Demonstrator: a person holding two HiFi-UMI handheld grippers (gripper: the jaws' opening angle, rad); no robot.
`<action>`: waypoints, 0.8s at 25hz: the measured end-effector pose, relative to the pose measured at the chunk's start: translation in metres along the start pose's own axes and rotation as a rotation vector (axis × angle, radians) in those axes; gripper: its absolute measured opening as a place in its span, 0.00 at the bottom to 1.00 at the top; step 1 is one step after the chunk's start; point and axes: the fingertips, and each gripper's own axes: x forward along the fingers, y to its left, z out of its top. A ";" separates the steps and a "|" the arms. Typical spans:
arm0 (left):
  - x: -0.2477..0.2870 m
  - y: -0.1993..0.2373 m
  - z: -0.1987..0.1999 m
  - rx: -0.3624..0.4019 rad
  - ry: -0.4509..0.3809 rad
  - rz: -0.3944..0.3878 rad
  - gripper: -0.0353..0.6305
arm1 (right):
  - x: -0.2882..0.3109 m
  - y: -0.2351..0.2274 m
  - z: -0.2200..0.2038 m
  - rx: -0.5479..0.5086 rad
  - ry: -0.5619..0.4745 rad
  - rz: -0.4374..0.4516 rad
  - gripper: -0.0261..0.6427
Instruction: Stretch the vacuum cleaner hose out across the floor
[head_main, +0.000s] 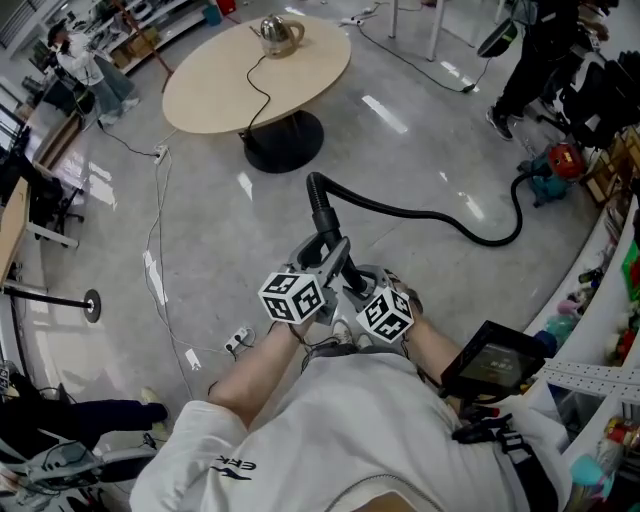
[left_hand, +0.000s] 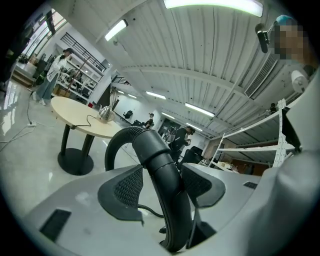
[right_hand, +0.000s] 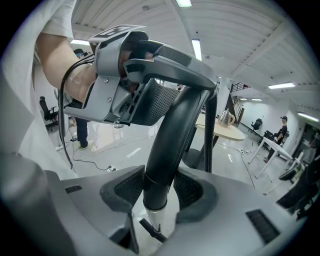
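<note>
**A:** Where is the vacuum cleaner hose (head_main: 420, 212)?

**B:** Its stiff end stands upright, clamped by both tools. The left hand-held gripper (left_hand: 162, 185) pinches it higher up and the right hand-held gripper (right_hand: 159, 187) lower. The rest curves over the floor (head_main: 220, 250) to the vacuum cleaner (head_main: 555, 165).

**A:** Which step is this?

**B:** Likely the stretching itself, since the hose is bent and slack. The next move probably calls for carrying the end away from the cleaner with both grips firm.
</note>
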 end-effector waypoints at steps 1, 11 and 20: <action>-0.006 -0.001 -0.003 -0.001 -0.002 0.009 0.41 | -0.001 0.006 -0.001 -0.004 0.000 0.005 0.30; -0.070 0.018 -0.023 -0.030 -0.010 0.103 0.41 | 0.011 0.072 0.004 -0.028 -0.008 0.099 0.30; -0.105 0.036 -0.024 -0.028 -0.004 0.100 0.41 | 0.027 0.105 0.020 -0.017 0.001 0.093 0.30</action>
